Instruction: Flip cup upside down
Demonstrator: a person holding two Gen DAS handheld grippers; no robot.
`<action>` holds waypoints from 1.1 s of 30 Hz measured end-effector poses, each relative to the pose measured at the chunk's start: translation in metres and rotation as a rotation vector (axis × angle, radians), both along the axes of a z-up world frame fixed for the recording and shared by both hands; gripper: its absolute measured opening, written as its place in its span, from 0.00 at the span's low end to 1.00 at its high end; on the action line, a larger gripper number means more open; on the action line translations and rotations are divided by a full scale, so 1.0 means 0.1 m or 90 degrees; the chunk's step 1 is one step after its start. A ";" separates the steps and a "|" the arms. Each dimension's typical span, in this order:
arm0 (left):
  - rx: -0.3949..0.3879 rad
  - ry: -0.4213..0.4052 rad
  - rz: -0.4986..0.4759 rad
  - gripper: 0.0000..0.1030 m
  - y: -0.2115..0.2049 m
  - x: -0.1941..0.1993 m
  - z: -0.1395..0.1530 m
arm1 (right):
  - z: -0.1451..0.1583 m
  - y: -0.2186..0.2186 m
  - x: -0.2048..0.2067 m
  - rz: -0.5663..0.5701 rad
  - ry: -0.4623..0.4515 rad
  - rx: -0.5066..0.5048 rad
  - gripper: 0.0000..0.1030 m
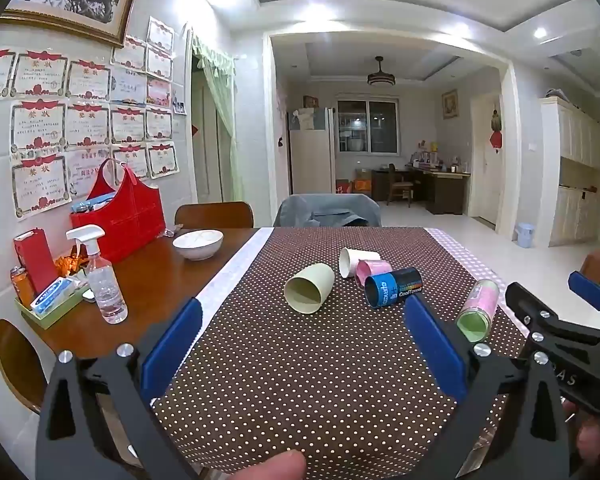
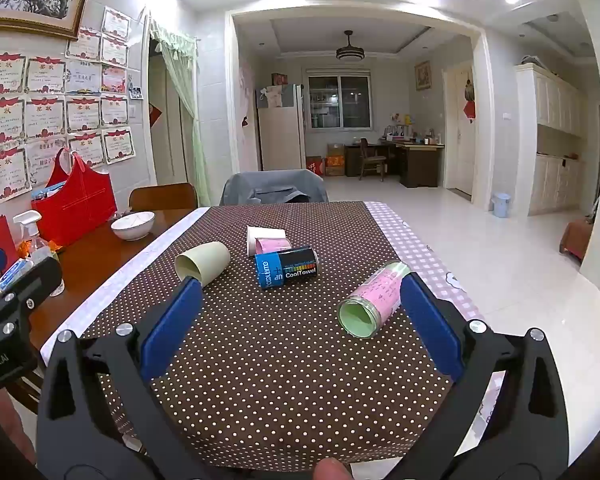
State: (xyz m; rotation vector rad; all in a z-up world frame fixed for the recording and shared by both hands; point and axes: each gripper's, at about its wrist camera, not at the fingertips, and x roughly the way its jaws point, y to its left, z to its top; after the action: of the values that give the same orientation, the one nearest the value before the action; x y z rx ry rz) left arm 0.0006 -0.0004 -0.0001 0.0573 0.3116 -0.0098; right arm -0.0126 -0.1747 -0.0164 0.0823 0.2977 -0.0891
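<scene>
Several cups lie on their sides on a brown polka-dot cloth (image 1: 300, 380). A pale green cup (image 1: 309, 288) (image 2: 202, 263) lies left of centre. A white cup (image 1: 354, 261) (image 2: 260, 236), a pink cup (image 1: 371, 271) (image 2: 272, 245) and a blue-black "CoolTowel" cup (image 1: 392, 287) (image 2: 287, 267) lie together behind. A pink-and-green cup (image 1: 478, 311) (image 2: 370, 306) lies at the right. My left gripper (image 1: 302, 316) is open and empty, short of the cups. My right gripper (image 2: 300, 304) is open and empty, its right finger beside the pink-and-green cup; it also shows in the left wrist view (image 1: 552, 300).
On the bare wooden table at the left stand a white bowl (image 1: 198, 243), a spray bottle (image 1: 102, 276), a red bag (image 1: 120, 216) and a green tray of small items (image 1: 52, 308). Chairs (image 1: 214, 214) stand at the far edge.
</scene>
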 end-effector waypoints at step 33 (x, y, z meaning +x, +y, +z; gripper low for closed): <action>-0.009 0.005 -0.011 0.96 0.00 0.03 -0.06 | 0.01 -0.02 -0.01 -0.004 0.003 0.003 0.94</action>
State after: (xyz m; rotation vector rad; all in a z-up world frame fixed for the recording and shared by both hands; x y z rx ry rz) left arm 0.0033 -0.0004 -0.0058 0.0457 0.3195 -0.0298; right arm -0.0139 -0.1769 -0.0157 0.0872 0.3017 -0.0946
